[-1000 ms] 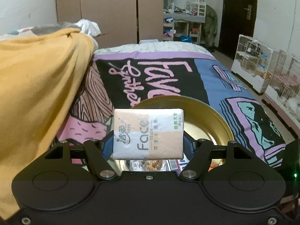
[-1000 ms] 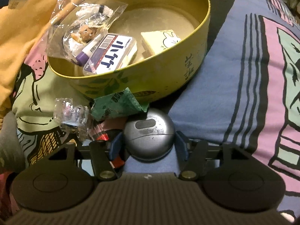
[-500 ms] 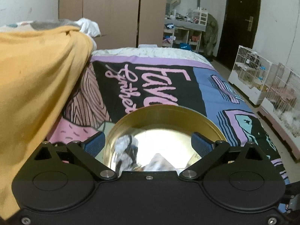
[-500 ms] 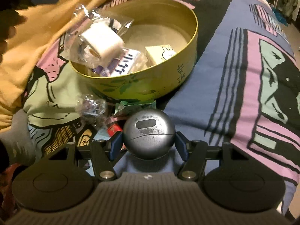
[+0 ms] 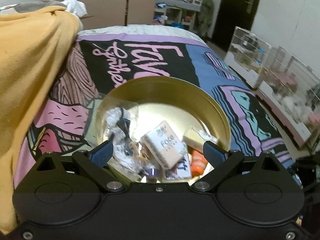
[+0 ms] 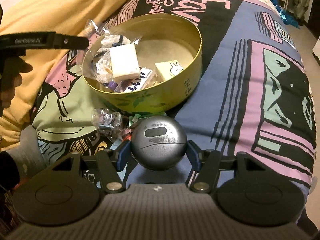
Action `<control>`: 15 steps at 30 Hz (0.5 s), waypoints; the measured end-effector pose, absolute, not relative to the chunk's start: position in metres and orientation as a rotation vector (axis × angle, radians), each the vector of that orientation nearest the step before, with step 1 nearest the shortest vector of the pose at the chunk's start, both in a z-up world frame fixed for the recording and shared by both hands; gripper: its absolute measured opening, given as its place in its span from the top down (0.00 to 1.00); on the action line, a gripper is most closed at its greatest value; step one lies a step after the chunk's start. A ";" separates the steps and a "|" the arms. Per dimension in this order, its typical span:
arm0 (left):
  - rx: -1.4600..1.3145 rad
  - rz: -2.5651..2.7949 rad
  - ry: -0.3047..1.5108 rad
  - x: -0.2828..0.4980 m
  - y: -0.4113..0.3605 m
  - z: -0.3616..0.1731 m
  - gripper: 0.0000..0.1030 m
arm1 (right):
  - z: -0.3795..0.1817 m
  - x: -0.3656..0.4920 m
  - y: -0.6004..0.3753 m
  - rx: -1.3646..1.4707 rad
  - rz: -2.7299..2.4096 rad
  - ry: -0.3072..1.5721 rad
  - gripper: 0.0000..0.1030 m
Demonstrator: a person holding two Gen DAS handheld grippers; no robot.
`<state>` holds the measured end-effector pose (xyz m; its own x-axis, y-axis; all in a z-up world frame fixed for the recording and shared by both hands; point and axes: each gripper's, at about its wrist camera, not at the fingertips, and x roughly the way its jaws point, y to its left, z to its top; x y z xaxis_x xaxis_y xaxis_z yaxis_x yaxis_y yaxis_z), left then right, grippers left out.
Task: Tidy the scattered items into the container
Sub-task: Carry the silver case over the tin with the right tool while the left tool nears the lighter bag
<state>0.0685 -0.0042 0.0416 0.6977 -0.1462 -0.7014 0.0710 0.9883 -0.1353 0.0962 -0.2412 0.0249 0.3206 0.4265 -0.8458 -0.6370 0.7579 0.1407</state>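
A round golden tin sits on the bed. Inside lie a tissue pack, a clear bag of small items, a white box with blue letters and a pale bunny box. My left gripper hangs open over the tin's near side, nothing between its blue pads. My right gripper is shut on a grey metallic ball-shaped case, lifted above the bedspread just short of the tin. A crinkled clear packet and a green wrapper lie on the bed before the tin.
A yellow blanket is heaped left of the tin. In the right wrist view the left gripper's black arm and a hand reach in from the left. White cages stand on the floor to the right.
The left gripper opened and let the tissue pack drop into the tin, then tipped down over it. The right gripper rose with the grey case and drew back from the tin.
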 end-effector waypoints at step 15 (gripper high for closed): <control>-0.018 -0.227 0.880 0.049 -0.031 0.015 0.07 | 0.048 0.087 -0.249 -0.223 0.673 0.988 0.39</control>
<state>0.0487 -0.0308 0.0153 0.6150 -0.2045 -0.7615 0.1896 0.9758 -0.1089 0.0869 -0.2489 0.0476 0.3692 0.4217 -0.8282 -0.6158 0.7784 0.1218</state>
